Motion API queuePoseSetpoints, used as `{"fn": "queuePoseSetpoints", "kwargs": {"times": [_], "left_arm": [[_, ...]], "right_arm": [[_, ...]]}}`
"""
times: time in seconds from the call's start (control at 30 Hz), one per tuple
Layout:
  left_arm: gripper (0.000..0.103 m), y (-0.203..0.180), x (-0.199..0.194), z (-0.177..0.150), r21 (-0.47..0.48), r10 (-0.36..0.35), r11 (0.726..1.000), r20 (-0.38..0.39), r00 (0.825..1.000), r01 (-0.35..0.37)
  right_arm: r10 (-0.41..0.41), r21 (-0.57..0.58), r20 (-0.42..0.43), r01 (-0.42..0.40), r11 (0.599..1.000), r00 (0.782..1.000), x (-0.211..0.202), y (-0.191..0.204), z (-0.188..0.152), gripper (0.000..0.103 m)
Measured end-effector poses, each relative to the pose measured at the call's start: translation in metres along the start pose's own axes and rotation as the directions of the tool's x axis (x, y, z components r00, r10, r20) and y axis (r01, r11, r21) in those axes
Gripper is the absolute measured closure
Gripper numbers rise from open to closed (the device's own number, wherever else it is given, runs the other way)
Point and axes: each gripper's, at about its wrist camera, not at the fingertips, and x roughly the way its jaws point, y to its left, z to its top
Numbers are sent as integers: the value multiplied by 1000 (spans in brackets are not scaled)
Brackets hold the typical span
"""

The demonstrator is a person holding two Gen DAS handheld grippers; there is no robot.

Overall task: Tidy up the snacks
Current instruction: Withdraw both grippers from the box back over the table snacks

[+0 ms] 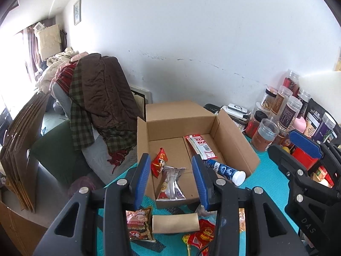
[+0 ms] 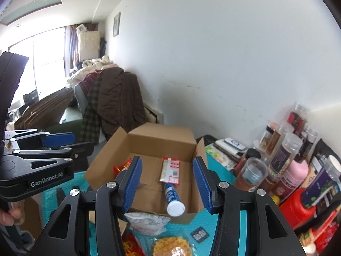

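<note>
An open cardboard box (image 1: 181, 115) stands on a teal mat (image 1: 268, 183). Inside lie a red snack packet (image 1: 159, 163), a silver packet (image 1: 170, 184) and a long red-and-white packet (image 1: 200, 147). A blue tube with a white cap (image 1: 227, 170) leans over the box's near right edge. My left gripper (image 1: 170, 179) hovers open above the box's near side, nothing between its pads. In the right wrist view my right gripper (image 2: 167, 183) is also open and empty over the same box (image 2: 162, 134), with the tube (image 2: 173, 198) and the long packet (image 2: 170, 170) below.
Jars and bottles (image 1: 283, 111) crowd the table's right side by the wall. Loose snacks lie on the mat near me: a white packet (image 2: 147, 221), a waffle (image 2: 170, 247), a red-brown packet (image 1: 138, 224). A clothes-draped chair (image 1: 102, 98) stands left. A hand (image 2: 10, 213) holds the left gripper (image 2: 83, 141).
</note>
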Motion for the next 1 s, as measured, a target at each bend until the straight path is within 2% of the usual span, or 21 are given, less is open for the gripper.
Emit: {"fn": "queuePoseSetpoints", "kwargs": {"times": [0.2, 0.3, 0.37, 0.5, 0.67, 0.8, 1.0], "left_arm": [[63, 4, -15, -15, -17, -26, 1000, -6, 1000, 26], [63, 4, -20, -24, -24, -41, 999, -12, 999, 41], [63, 4, -24, -31, -26, -53, 998, -19, 998, 52], [63, 2, -32, -44, -28, -70, 997, -18, 997, 69], [63, -3, -41, -60, -3, -47, 999, -7, 999, 47], [63, -8, -46, -72, 16, -70, 997, -8, 998, 70], [63, -14, -38, -95, 36, -97, 994, -62, 993, 99]], "right_arm": [[-2, 18, 18, 1, 1000, 1000, -19, 1, -9, 53], [4, 26, 33, -5, 1000, 999, -28, 0, -15, 44], [9, 31, 31, -9, 999, 999, -32, -1, -20, 44], [13, 35, 19, -13, 999, 1000, -38, 1, -32, 44], [14, 41, -1, -14, 999, 1000, -40, 2, -47, 44], [24, 39, -30, -23, 999, 999, -38, 3, -59, 44], [39, 35, -63, -36, 999, 997, -38, 6, -76, 44]]}}
